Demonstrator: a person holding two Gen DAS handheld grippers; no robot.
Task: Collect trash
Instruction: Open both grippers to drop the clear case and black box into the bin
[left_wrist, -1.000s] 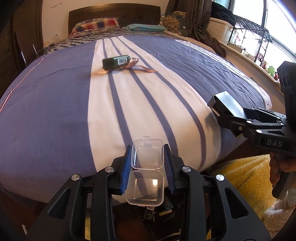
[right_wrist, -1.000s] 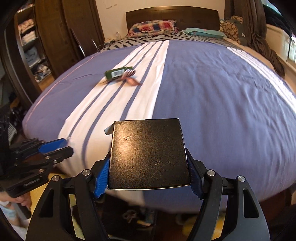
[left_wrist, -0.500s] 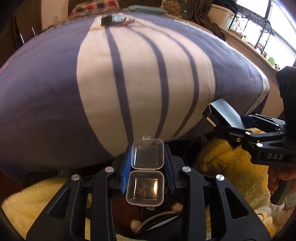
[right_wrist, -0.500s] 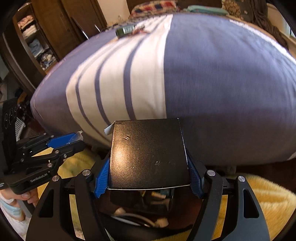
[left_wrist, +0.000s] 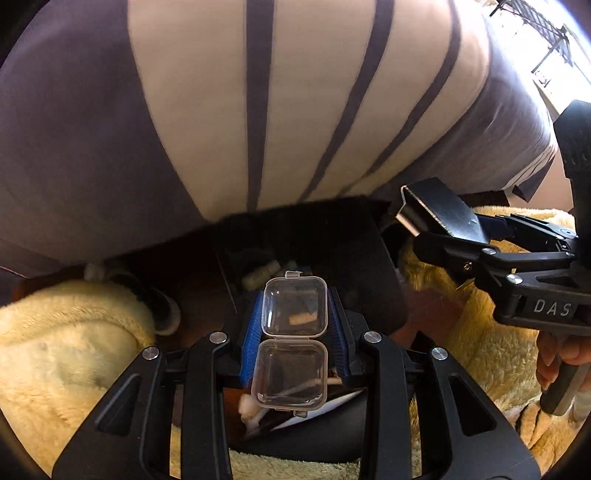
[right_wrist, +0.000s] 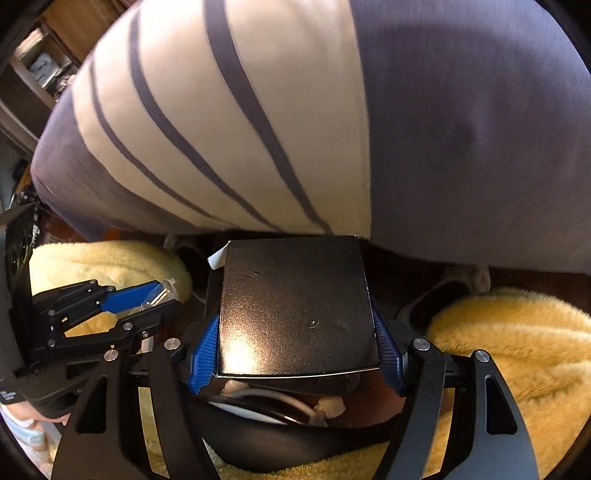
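My left gripper (left_wrist: 295, 328) is shut on a small clear plastic hinged case (left_wrist: 293, 339), lying open between its blue pads. It also shows at the left of the right wrist view (right_wrist: 147, 299). My right gripper (right_wrist: 295, 347) is shut on a flat black box (right_wrist: 295, 306); the box also shows in the left wrist view (left_wrist: 439, 212), at the right. Both grippers hang over a dark trash bin (left_wrist: 332, 439) on the floor at the foot of the bed. White scraps (right_wrist: 328, 406) lie inside the bin.
The bed with its purple and white striped cover (left_wrist: 295, 110) fills the upper half of both views. Yellow fluffy rugs (right_wrist: 517, 350) lie on the floor on both sides of the bin. A slipper (left_wrist: 162, 310) sits by the bed's edge.
Both grippers have tilted down and lowered from over the bed to the floor at its foot. The bin has come into view below them. Both still hold their items.
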